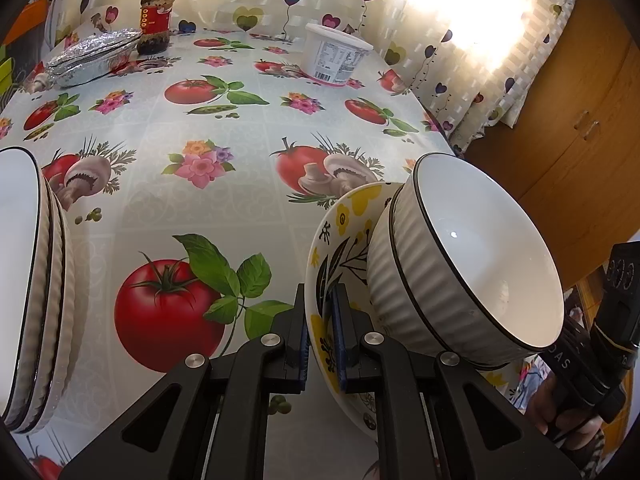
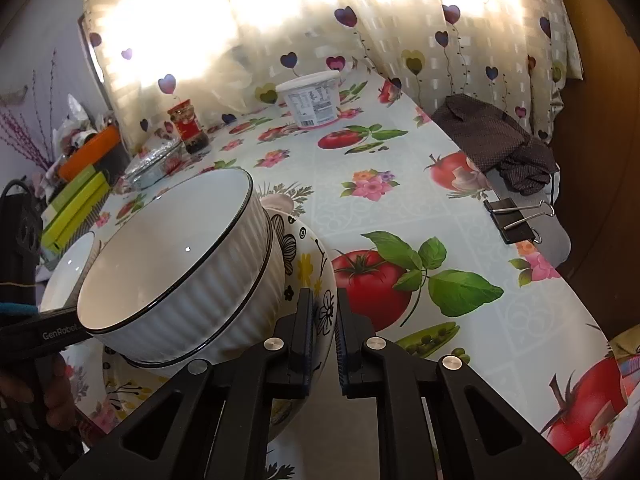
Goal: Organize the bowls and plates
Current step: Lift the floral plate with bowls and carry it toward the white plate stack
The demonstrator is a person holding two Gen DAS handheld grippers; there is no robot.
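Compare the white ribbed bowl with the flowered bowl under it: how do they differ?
The white ribbed bowl with the dark rim is plain inside; the yellow-and-black flowered bowl is patterned. The white bowl sits nested in the flowered one, gripped by no tool; the left tool and right tool clamp the flowered bowl's rim. Both are tilted.

Two nested white ribbed bowls (image 1: pixel 464 264) rest tilted in a floral yellow-and-black bowl (image 1: pixel 340 232).

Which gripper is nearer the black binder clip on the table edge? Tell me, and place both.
Right. The right gripper grips the floral bowl at its rim, with the binder clip ahead to its right; the left gripper holds the bowl's opposite side, farther away.
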